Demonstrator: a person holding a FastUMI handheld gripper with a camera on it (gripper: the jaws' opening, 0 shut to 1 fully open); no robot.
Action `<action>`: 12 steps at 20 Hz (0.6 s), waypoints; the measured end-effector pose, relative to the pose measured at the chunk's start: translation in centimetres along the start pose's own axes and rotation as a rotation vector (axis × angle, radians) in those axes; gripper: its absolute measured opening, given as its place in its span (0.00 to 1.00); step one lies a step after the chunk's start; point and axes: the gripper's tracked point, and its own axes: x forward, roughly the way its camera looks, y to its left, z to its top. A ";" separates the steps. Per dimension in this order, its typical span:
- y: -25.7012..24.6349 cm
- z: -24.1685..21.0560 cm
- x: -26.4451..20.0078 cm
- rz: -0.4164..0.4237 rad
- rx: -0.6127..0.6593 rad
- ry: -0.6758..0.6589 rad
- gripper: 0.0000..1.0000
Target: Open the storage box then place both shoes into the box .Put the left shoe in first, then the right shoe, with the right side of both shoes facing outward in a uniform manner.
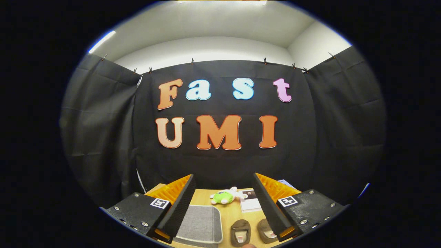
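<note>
My gripper [224, 182] is held high above a wooden table [229, 212], its two black, orange-backed fingers spread wide apart with nothing between them. Far below, between the fingers, two brown shoes stand side by side with their openings up: one [240, 232] on the left, the other [266, 231] partly hidden behind the right finger [267, 201]. To the left of the shoes lies a grey fabric storage box [203, 225] with its lid closed, its left part covered by the left finger [181, 203].
A green and white plush toy [225, 197] lies at the far side of the table. Beside it is a white printed card [249, 203]. Black cloth walls close the booth behind and on both sides.
</note>
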 end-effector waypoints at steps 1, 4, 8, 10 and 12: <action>-1.0 -0.5 0.6 -0.016 0.000 0.007 0.98; -3.2 -2.7 2.4 -0.039 0.015 0.040 0.98; -2.6 -7.3 4.8 0.086 0.128 0.141 0.98; -1.4 -10.3 5.8 0.174 0.223 0.217 0.98; -1.1 -14.0 6.3 0.223 0.309 0.313 0.99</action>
